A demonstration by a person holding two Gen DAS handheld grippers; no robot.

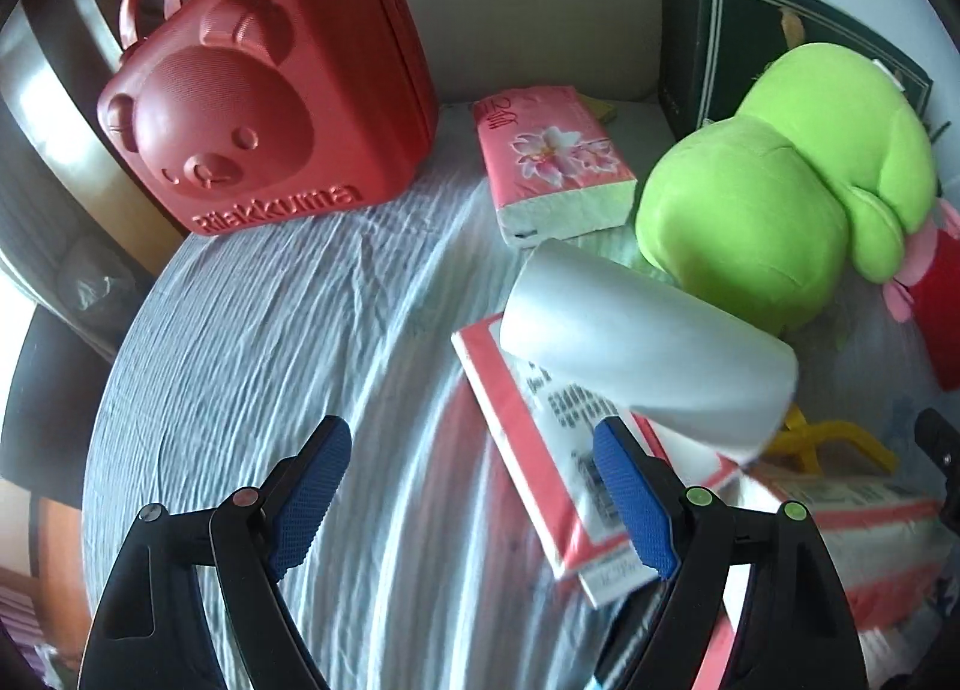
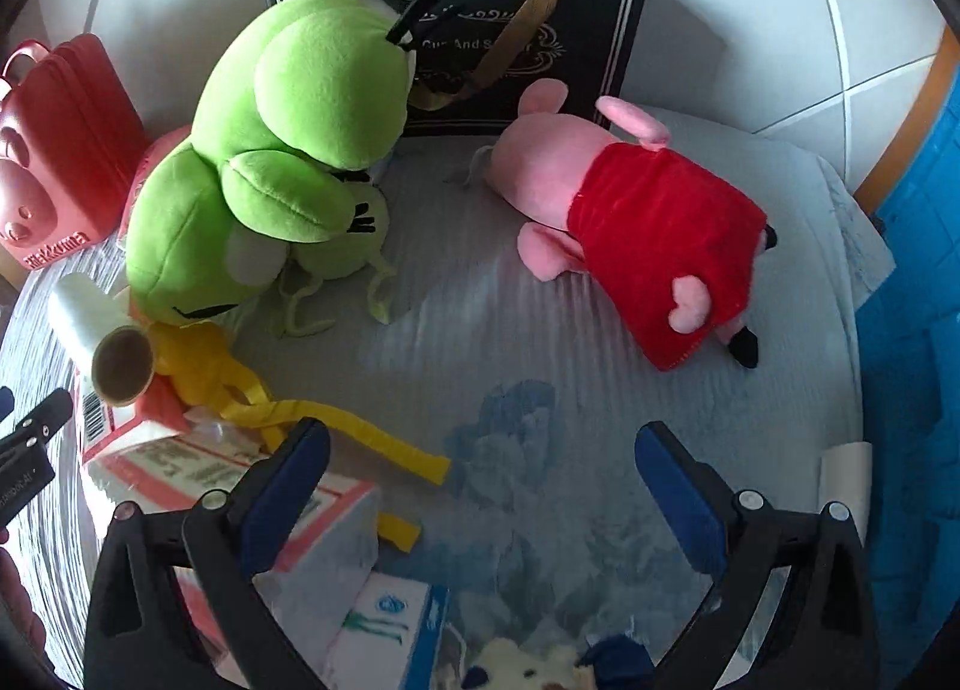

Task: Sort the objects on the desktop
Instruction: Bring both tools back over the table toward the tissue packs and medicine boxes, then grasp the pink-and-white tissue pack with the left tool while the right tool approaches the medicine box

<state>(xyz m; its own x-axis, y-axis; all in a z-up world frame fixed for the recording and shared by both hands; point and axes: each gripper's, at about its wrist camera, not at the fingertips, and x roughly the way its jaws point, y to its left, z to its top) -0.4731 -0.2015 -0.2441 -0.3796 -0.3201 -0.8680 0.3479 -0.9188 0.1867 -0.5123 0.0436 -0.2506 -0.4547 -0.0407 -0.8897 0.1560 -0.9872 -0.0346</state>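
Left wrist view: cluttered surface, sorting barely begun.
Left gripper and right gripper: fingers spread wide, empty. White roll at 2 o'clock, resting on a red tissue pack; green frog plush beyond. Best lifted first, fingers squarely across its middle.
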